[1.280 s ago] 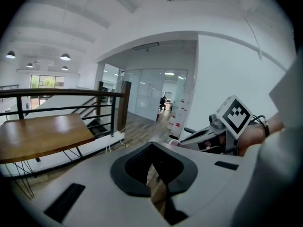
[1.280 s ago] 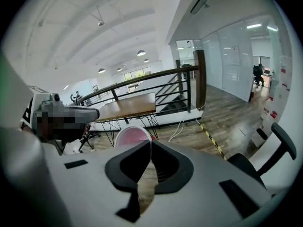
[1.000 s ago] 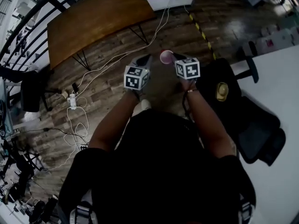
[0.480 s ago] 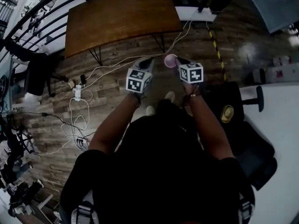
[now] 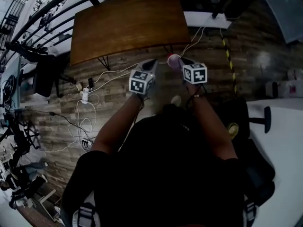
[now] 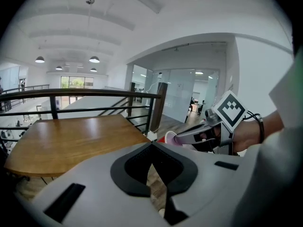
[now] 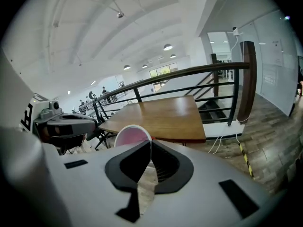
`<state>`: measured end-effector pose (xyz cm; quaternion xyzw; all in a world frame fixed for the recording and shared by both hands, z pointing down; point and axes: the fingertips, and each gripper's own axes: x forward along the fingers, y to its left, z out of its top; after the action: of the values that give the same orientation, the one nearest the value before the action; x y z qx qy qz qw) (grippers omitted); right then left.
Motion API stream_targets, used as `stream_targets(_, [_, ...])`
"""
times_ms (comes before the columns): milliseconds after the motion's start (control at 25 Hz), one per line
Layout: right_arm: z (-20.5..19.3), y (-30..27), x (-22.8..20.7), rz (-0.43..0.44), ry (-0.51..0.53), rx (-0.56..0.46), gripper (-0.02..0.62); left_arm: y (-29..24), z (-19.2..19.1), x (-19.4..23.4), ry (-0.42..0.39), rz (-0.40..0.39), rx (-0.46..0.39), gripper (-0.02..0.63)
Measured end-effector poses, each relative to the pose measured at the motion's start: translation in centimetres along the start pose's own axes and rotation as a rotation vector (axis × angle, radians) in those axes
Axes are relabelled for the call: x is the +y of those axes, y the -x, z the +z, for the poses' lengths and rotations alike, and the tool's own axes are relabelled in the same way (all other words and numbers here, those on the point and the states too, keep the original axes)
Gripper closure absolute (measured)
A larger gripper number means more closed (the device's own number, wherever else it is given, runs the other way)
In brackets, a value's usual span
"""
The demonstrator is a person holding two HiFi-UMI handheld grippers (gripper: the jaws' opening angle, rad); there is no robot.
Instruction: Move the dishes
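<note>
The right gripper view showed what the head view could not: the right gripper (image 7: 147, 148) had its jaws closed onto the rim of a pink cup (image 7: 131, 135). The thin wall was pinched between the dark pads, the white outside faced the camera and the pink inside opened upward. The cup was carried in the air, over the floor and short of the wooden table (image 7: 163, 113).

The left gripper view showed the left gripper (image 6: 151, 145) with its jaws brought together at the tips and nothing between them. Only a sliver of floor showed in the gap lower down. The same view caught the other gripper from the side, the cup sticking out beyond its jaw tips.

From the head view the two grippers were side by side in front of the person's chest, near each other but apart, with the cup just ahead of the right one.

Below them lay a plank floor (image 5: 118, 96) strewn with white cables (image 5: 81, 123) and a power strip (image 5: 85, 96). A yellow-and-black striped tape (image 5: 229, 60) ran along the floor at the right. The table stood against a black railing (image 7: 189, 74), with a black chair (image 5: 45, 74) off to its left. A white desk (image 5: 286, 141) filled the right edge. The gripper views opened onto a high white ceiling with round lamps and glass partitions.
</note>
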<state>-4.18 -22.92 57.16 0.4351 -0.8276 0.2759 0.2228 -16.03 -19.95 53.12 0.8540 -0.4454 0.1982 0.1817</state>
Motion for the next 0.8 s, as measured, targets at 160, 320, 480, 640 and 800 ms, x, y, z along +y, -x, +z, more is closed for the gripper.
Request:
stream_targets(160, [2.9, -1.3, -3.4, 0.019, 0.008, -0.01, 0.575, -3.7, 2.8, 0.3, 0.016, 0.011, -0.004, 0.611])
stream_targets(320, [4.7, -3.1, -5.1, 0.057, -0.017, -0.001, 0.575, -5.8, 4.5, 1.8, 0.036, 0.026, -0.01, 0.611])
stream_targets(480, [5.3, -5.0, -5.5, 0.074, -0.035, 0.013, 0.575, -6.7, 4.6, 3.7, 0.04, 0.049, 0.007, 0.611])
stream_targets(640, [7.4, -8.0, -5.5, 0.074, -0.035, 0.024, 0.575, -8.5, 5.4, 7.0, 0.044, 0.048, 0.027, 0.611])
stream_targets(800, [9.5, -10.6, -5.1, 0.063, -0.033, 0.033, 0.575, -9.6, 6.9, 10.1, 0.039, 0.026, 0.026, 0.611])
